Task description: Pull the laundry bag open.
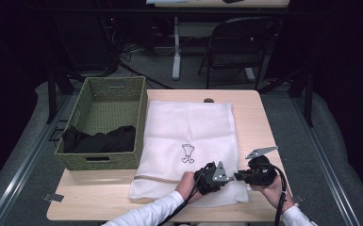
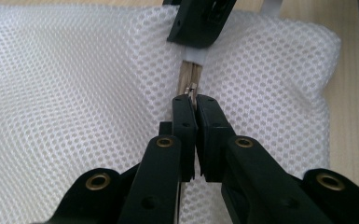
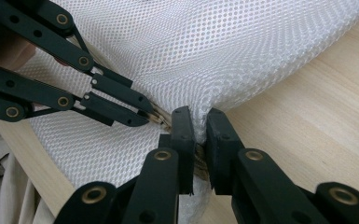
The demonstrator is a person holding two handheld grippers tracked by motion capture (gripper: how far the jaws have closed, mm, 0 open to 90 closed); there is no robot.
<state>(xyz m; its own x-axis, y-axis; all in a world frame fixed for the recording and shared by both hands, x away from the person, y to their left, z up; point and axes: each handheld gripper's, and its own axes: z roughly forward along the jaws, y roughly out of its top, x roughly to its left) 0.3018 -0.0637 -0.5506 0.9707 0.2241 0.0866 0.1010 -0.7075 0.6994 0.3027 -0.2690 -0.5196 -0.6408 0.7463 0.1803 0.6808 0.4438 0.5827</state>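
A white mesh laundry bag (image 1: 188,127) lies flat on the wooden table (image 1: 257,113), with its zipper (image 1: 155,178) along the near edge. My left gripper (image 1: 227,178) sits at the bag's near right corner. In the left gripper view my left gripper (image 2: 195,100) is shut on the small metal zipper pull (image 2: 192,87). My right gripper (image 1: 238,177) faces it from the right. In the right gripper view my right gripper (image 3: 198,119) is shut on the mesh (image 3: 214,42) at the zipper's end, and the left gripper's fingertips (image 3: 142,114) almost touch it.
A green woven basket (image 1: 82,108) stands at the table's left, with a black cloth (image 1: 99,139) inside. A folding chair (image 1: 238,47) and a table leg stand beyond the far edge. Bare wood shows on the right side of the table and along the front.
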